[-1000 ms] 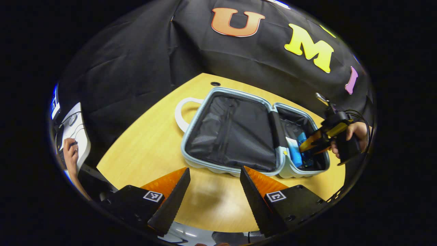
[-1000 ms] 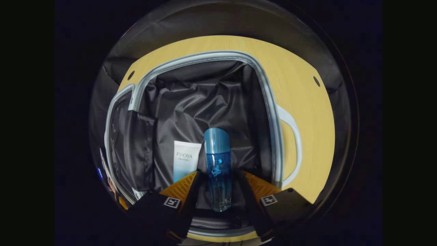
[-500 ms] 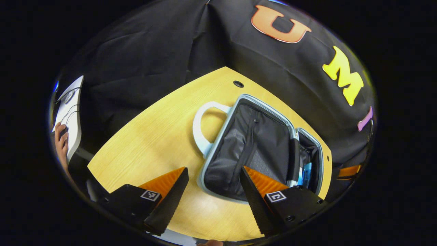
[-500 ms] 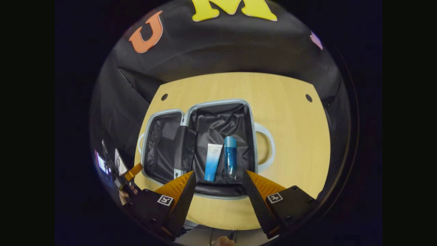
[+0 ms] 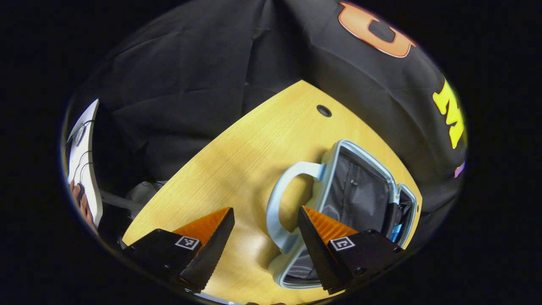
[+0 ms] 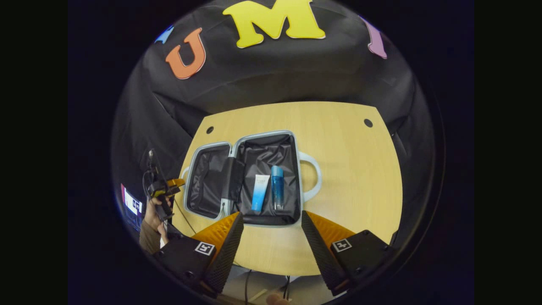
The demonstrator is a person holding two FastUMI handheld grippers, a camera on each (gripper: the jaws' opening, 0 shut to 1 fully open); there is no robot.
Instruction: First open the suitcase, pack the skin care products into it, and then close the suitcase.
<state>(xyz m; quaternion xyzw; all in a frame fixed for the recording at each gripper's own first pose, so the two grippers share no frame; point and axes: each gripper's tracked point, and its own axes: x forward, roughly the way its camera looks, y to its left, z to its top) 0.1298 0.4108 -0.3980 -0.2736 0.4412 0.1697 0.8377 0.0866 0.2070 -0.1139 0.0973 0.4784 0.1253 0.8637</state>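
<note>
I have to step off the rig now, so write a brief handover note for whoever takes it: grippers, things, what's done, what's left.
Left gripper: open, empty, over the suitcase's left handle.
Right gripper: open, empty, above the table near its front edge.
Suitcase lies open flat; tube and blue bottle lie side by side in its right half.
Done: opening, packing those two.
Left: close the suitcase.

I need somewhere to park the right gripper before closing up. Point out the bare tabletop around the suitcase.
The widest bare stretch of table lies right of the suitcase, past its handle. A narrower strip runs behind it toward the wall. Left of it is tight: the left gripper hangs by that rim.
</note>
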